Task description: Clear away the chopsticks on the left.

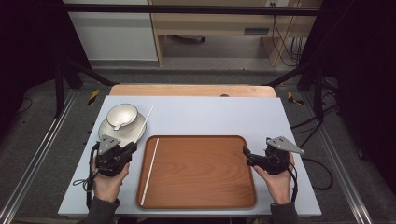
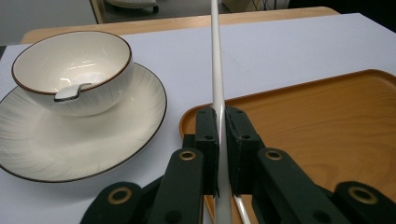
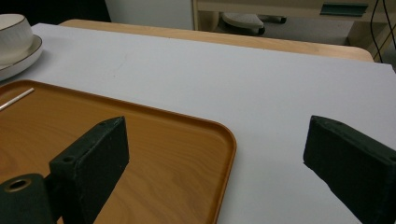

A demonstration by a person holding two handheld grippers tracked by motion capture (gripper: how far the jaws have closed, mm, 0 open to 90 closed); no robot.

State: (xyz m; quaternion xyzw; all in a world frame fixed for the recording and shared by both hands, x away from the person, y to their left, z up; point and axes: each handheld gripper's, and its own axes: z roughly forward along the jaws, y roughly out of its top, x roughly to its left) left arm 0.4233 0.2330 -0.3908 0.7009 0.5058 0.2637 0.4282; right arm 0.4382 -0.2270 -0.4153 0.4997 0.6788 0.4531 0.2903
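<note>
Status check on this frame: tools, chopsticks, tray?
Left tool shut on one white chopstick. Right tool open, empty, at the tray's right edge. Second chopstick lies in tray.

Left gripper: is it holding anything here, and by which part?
Yes. The left gripper is shut on a white chopstick, clamped near its lower end; most of the stick points away past the jaws.

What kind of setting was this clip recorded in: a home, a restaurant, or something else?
Probably a lab or recording workspace, not a dining room: black frame struts flank the table, loose cables hang behind it, and the bowl and tray look staged.
</note>
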